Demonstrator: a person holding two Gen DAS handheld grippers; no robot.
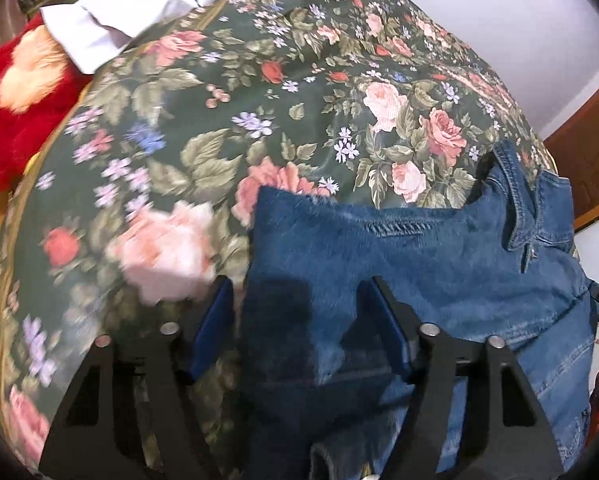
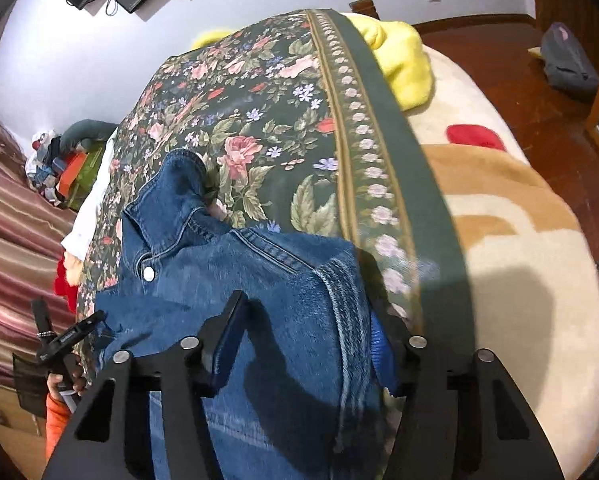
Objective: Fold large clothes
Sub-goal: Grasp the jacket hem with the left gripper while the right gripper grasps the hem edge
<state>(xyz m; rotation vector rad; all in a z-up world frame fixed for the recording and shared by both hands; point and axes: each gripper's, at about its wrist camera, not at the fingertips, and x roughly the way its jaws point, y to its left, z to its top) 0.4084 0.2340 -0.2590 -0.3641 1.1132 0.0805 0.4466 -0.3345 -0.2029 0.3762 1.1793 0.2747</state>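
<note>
Left wrist view: denim jacket (image 1: 439, 264) spread on the floral bedspread (image 1: 219, 128), collar toward the upper right, near the bed's edge. Left gripper (image 1: 299, 300) low over the jacket's left portion, jaws apart, blue pads (image 1: 215, 320) flanking a fold of denim without visibly pressing it; no clear pinch to be made out. Lower part of the jacket cut off by the frame and darkened by the gripper's shadow. Left half of the bedspread smeared by motion blur. White cloth (image 1: 119, 16) and red plush toy (image 1: 15, 120) at the far left, partly cropped.

Right wrist view: same denim jacket (image 2: 239, 280) with collar and snap button (image 2: 149, 272) turned up, shoulder seam running down between the fingers. Right gripper (image 2: 307, 320) partly open, left finger lying over the denim, right pad (image 2: 381, 344) half hidden behind the seam edge; contact there hard to judge. Hem out of frame below. Left gripper (image 2: 71, 336) barely showing at the left margin, held by a hand (image 2: 65, 376) with an orange sleeve. Cream blanket (image 2: 499, 240) and yellow cloth (image 2: 403, 60) beyond the bedspread's green border (image 2: 399, 152).
</note>
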